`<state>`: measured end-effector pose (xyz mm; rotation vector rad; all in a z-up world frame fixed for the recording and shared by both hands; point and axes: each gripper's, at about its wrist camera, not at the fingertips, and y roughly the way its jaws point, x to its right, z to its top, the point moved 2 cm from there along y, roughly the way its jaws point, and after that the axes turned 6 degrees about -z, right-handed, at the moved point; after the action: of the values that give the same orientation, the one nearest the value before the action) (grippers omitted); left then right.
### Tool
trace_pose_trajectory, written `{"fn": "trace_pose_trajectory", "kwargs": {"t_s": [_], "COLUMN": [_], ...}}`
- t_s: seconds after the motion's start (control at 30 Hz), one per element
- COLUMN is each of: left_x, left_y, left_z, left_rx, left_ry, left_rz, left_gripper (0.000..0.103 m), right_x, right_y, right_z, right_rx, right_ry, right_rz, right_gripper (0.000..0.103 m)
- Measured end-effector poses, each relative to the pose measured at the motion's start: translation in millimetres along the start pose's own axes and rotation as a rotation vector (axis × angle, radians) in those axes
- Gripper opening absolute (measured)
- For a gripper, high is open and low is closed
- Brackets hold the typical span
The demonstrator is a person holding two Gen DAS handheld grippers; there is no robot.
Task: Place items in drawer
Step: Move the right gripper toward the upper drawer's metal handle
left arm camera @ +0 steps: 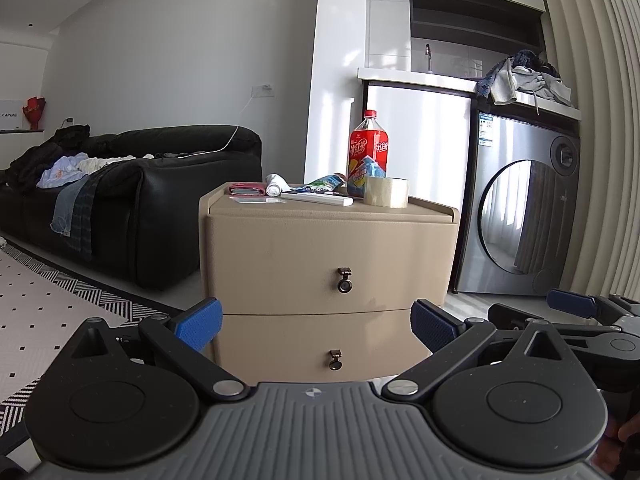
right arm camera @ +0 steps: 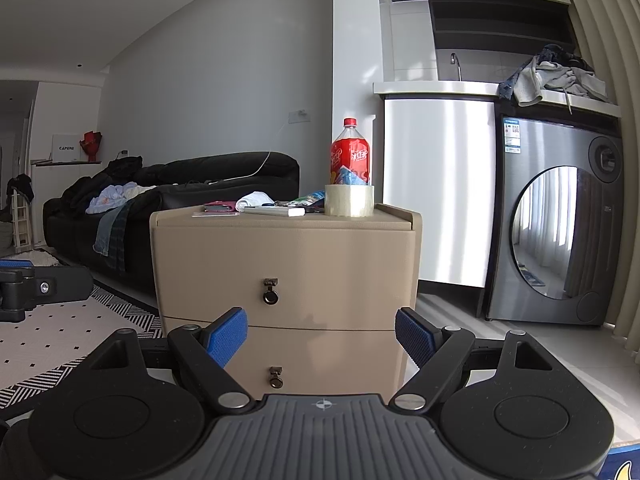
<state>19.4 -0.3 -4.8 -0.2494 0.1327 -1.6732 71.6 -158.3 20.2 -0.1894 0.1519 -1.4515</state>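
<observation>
A beige two-drawer cabinet (left arm camera: 328, 256) (right arm camera: 280, 268) stands ahead, both drawers shut. The upper drawer has a ring pull (left arm camera: 344, 282) (right arm camera: 270, 294), the lower one too (left arm camera: 335, 362) (right arm camera: 275, 378). On top lie a tape roll (left arm camera: 386, 192) (right arm camera: 349, 200), a red bottle (left arm camera: 368, 152) (right arm camera: 350, 156), a white flat box (left arm camera: 318, 199) (right arm camera: 274, 211), a white cloth roll (left arm camera: 276, 184) (right arm camera: 252, 200), a pink wallet (left arm camera: 247, 189) (right arm camera: 218, 206) and snack packets (left arm camera: 324, 182). My left gripper (left arm camera: 316, 324) is open and empty, short of the cabinet front. My right gripper (right arm camera: 320, 336) is open and empty, also short of it.
A black sofa (left arm camera: 160, 184) with clothes stands left of the cabinet. A patterned rug (left arm camera: 48, 304) covers the floor at left. A washing machine (left arm camera: 520, 208) and a white counter unit (left arm camera: 420, 148) stand to the right. The right gripper shows in the left wrist view (left arm camera: 580, 308).
</observation>
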Motion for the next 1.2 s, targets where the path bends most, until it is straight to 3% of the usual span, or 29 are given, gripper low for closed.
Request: {"fn": "trace_pose_trajectory", "kwargs": {"t_s": [0.67,1.2], "left_x": [-14.9,-32.0], "left_y": [-6.4,6.0], "left_z": [-4.4,-8.6], "left_rx": [0.033,0.006], "left_ry": [-0.025,-0.036], "left_rz": [0.022,0.046], "left_gripper": [0.103,0.103], "right_x": [0.9,-29.8], "right_y": [5.8,73.5], "right_z": [-1.5,8.7], "right_rx": [0.007,0.04], "right_ry": [-0.004,-0.039], "right_rz": [0.011,0.028], "right_gripper": [0.084,0.084]}}
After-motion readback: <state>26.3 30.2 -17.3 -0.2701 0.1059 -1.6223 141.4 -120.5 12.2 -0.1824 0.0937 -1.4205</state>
